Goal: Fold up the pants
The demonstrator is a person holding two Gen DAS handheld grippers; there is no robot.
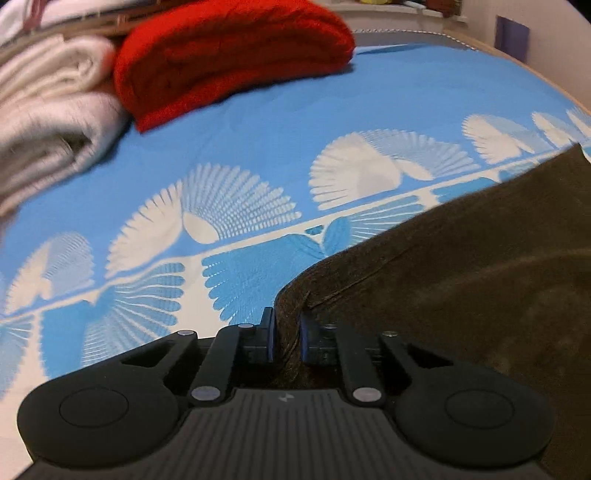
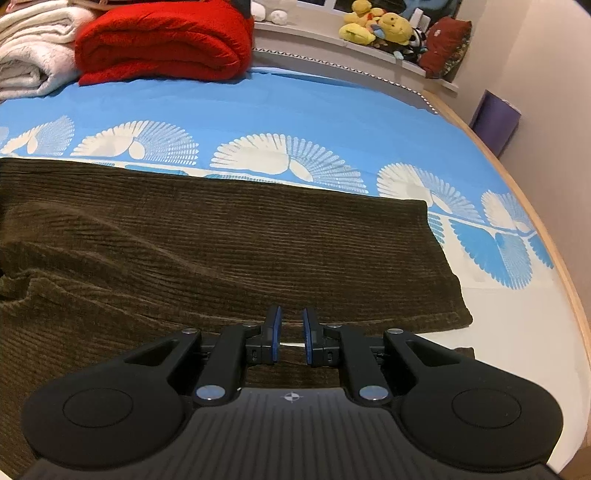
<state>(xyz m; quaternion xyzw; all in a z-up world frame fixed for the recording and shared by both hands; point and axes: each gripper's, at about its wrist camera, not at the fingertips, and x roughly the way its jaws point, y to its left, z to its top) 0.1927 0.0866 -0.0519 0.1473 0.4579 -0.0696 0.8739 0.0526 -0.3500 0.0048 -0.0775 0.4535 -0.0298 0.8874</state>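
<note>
Dark brown corduroy pants lie spread across a blue bed sheet with white fan patterns. In the right wrist view one leg runs left to right and ends in a hem at the right. A second leg lies under my right gripper, whose blue pads stand narrowly apart over that leg's edge with brown fabric between them. In the left wrist view the pants fill the lower right. My left gripper is shut on a pinched ridge of their edge, which rises between the pads.
A folded red blanket and white blankets are stacked at the far left of the bed. Plush toys sit on a ledge behind. A purple box stands by the wall past the bed's wooden edge.
</note>
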